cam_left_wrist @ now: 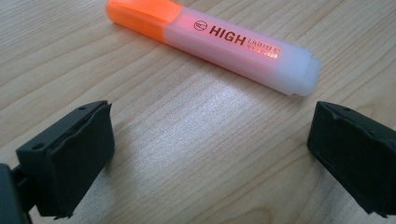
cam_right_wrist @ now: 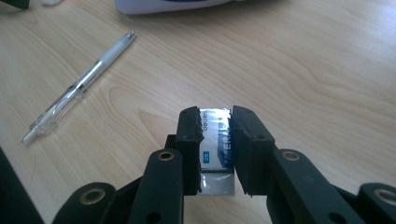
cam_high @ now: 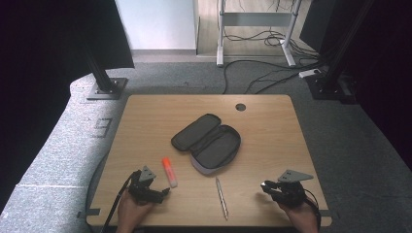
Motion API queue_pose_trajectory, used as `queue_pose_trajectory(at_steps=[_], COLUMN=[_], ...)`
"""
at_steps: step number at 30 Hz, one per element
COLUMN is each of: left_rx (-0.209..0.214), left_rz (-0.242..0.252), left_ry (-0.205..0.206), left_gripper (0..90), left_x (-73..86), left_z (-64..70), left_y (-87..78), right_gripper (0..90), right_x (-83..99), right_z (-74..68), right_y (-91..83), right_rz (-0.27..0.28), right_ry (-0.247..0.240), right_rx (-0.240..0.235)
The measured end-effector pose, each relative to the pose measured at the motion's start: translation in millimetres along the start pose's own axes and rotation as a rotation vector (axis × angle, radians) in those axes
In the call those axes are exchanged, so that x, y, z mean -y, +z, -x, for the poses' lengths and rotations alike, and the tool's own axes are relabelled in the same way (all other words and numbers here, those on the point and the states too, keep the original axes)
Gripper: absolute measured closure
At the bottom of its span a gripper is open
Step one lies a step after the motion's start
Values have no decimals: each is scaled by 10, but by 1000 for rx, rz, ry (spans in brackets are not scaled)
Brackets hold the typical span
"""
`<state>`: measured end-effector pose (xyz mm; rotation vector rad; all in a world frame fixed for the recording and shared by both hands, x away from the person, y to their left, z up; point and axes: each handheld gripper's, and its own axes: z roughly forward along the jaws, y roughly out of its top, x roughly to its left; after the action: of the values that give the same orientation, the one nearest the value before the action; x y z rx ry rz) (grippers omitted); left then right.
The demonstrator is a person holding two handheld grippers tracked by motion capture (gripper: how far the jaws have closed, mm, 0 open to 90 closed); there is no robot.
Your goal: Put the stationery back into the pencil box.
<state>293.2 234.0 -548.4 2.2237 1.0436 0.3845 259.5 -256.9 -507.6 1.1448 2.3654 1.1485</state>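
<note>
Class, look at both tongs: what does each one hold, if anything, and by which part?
The right tongs clamp a small blue-and-white wrapped eraser across its flat sides. The left tongs stand open, holding nothing; the orange highlighter lies beyond them.

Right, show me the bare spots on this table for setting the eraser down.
The right gripper holds the eraser. Bare wood lies right of the open pencil case out to the table edge, along the far edge around the cable hole, and left of the case. It is crowded near the front, around the highlighter, the pen and the left gripper.
</note>
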Motion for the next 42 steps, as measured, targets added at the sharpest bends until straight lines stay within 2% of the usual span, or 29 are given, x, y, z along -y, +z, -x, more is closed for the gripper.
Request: queue_pose_trajectory(at_steps=[15,29,35,42], left_rx=[0,0,0,0], left_rz=[0,0,0,0], left_ry=[0,0,0,0], left_gripper=[4,4,4,4], left_x=[0,0,0,0], left_z=[0,0,0,0], left_y=[0,0,0,0], right_gripper=[720,720,720,719], right_x=[-261,-469,-549,-649], right_z=[75,128,171,176], right_y=[99,253,337,411], right_rz=[17,2,10,17], right_ry=[-23,-49,-35,-45], right_rx=[-2,-4,-22,-21])
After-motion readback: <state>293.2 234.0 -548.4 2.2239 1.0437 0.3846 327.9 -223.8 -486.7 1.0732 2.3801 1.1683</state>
